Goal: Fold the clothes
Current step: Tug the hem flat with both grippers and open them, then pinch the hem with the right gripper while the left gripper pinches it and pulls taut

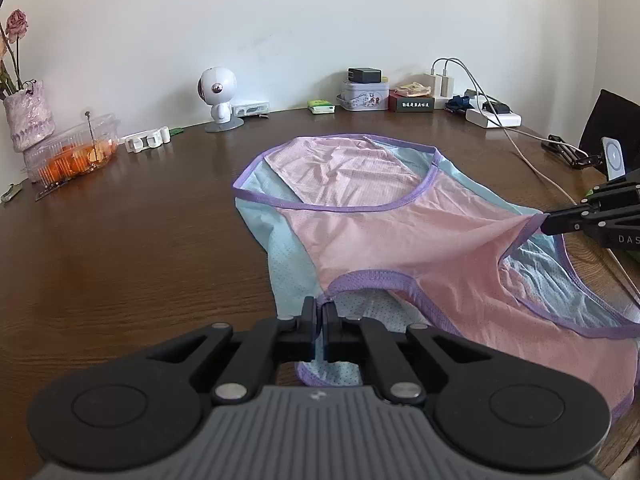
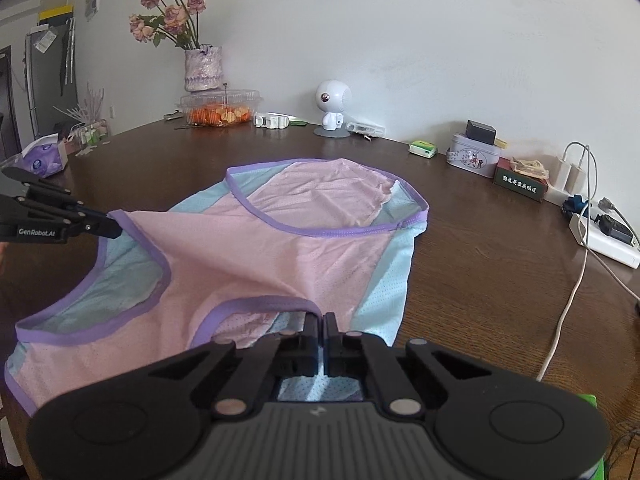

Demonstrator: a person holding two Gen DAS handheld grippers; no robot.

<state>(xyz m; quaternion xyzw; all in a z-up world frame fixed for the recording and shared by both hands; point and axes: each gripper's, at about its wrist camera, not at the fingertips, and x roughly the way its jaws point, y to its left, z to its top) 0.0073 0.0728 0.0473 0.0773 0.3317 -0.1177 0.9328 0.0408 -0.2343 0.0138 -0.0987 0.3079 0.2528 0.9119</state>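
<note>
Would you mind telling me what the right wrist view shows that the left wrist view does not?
Only the right wrist view shows the purple tissue box and the full rose bouquet. Only the left wrist view shows the phone stand at the table's right edge. Both show the pink and blue garment, the white robot figurine, and both tongs, left tongs and right tongs, shut on purple trim.

A pink and pale blue perforated mesh garment (image 1: 384, 216) edged in purple trim is seen on the dark brown wood-grain table (image 1: 120, 240). Beyond the garment, a white round-headed robot figurine (image 1: 218, 96) is seen against the white wall.
</note>
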